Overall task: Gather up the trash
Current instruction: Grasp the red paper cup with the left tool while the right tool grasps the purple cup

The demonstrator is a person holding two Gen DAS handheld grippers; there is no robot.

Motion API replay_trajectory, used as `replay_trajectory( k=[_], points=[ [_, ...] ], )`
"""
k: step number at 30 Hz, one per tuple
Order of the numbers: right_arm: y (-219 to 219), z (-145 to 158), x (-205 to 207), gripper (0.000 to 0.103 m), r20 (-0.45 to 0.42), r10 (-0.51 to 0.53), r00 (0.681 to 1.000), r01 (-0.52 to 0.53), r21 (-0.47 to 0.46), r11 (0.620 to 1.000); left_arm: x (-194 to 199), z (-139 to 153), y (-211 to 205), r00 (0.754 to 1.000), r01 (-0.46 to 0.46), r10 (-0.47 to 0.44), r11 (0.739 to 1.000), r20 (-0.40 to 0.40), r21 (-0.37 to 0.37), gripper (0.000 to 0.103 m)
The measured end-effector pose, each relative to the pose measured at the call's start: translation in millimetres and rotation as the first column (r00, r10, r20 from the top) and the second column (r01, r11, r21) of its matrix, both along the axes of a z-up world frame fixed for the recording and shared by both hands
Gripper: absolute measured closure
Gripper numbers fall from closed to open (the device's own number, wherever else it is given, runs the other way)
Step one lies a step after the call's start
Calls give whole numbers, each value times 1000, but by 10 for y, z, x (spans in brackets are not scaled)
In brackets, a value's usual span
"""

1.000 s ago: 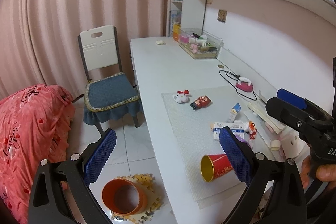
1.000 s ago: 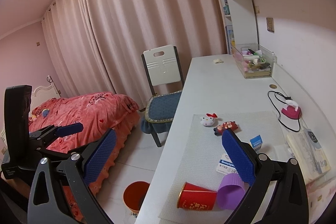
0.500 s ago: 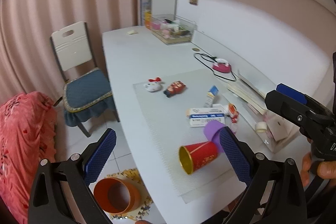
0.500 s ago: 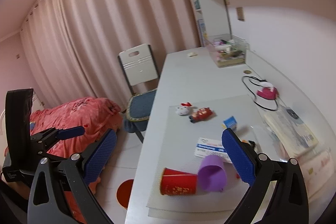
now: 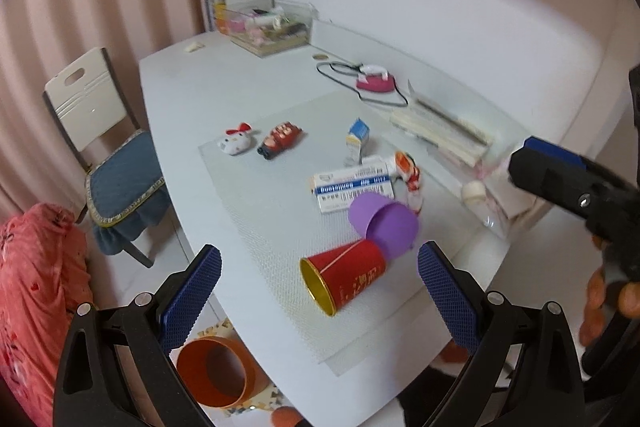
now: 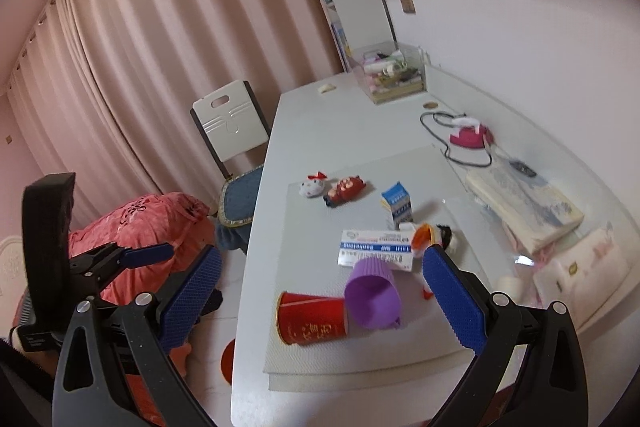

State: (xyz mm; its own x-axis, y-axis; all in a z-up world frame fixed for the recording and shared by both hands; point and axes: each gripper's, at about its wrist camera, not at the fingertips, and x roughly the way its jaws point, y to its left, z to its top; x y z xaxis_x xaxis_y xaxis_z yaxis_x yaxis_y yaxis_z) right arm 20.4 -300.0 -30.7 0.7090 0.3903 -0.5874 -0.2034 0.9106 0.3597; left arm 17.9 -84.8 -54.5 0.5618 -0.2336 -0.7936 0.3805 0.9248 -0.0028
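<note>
On the grey mat (image 5: 256, 211) lay two cups, one red (image 5: 342, 281) and one purple (image 5: 384, 223), touching; two cartons beyond them, one flat (image 5: 352, 185), one small (image 5: 357, 139); two small toys (image 5: 236, 141) (image 5: 280, 145) at its far end.

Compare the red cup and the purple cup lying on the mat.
The red cup is glossy, with a gold inside and gold lettering; the purple cup is plain matte. The red cup's mouth faces the desk's near-left edge; the purple cup's faces the near-right. Both lie tipped over on the mat, touching each other.
</note>
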Motion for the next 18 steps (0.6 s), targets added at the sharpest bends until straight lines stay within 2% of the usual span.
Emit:
replay_trajectory(
  k=[5,10,14,18],
  points=[
    [-39,-174,119,5,-84,49,995,-46,36,998,102,-208,-5,995,73,-72,997,-70,14,6],
    [-12,-416,296,5,-133,88,987,-91,-21,996,201,-466,-40,976,169,-164,985,-143,25,6],
    [-16,-672,458,5,-192,132,972,-141,-37,989,315,-660,-37,965,200,-188,979,-181,46,6],
    [-35,-881,599,5,-234,150,960,-157,-11,987,401,-748,-71,936,299,-281,952,-210,58,6]
  ],
)
